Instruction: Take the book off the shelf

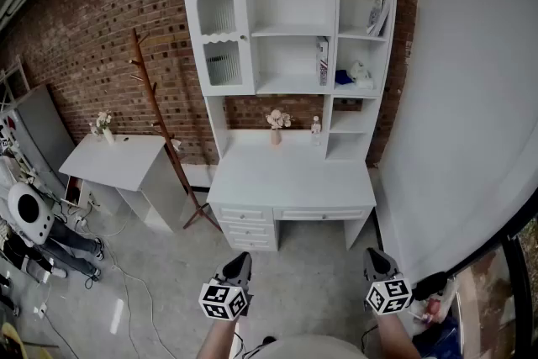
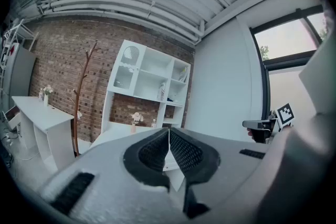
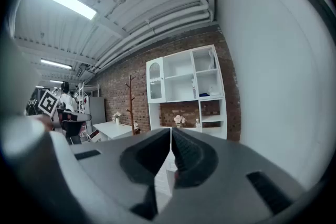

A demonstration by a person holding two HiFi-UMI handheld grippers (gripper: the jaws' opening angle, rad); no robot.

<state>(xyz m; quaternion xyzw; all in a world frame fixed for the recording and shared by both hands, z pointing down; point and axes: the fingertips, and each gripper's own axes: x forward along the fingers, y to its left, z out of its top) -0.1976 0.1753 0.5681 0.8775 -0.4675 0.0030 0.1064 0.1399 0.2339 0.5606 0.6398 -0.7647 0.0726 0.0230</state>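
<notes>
1. Plainly, the left hand-held gripper [image 1: 239, 260] hangs low, well short of the surface [image 1: 290, 181], with its jaws pressed together on nothing; it is likely just being carried for the approach.
2. The book [image 1: 322, 60] stands upright against the right wall of the middle compartment of the shelf [image 1: 290, 88], so its edge looks free to pinch.
3. The right hand-held gripper [image 1: 376, 255] is likewise closed and empty, held level toward the shelf and well apart from it.

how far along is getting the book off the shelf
Nothing is done yet: the book stands upright in the middle compartment of the white hutch. In hand: nothing, the left gripper and right gripper are shut and empty, well back from the desk. Left: approach, open, grip the book, pull it out.
</notes>
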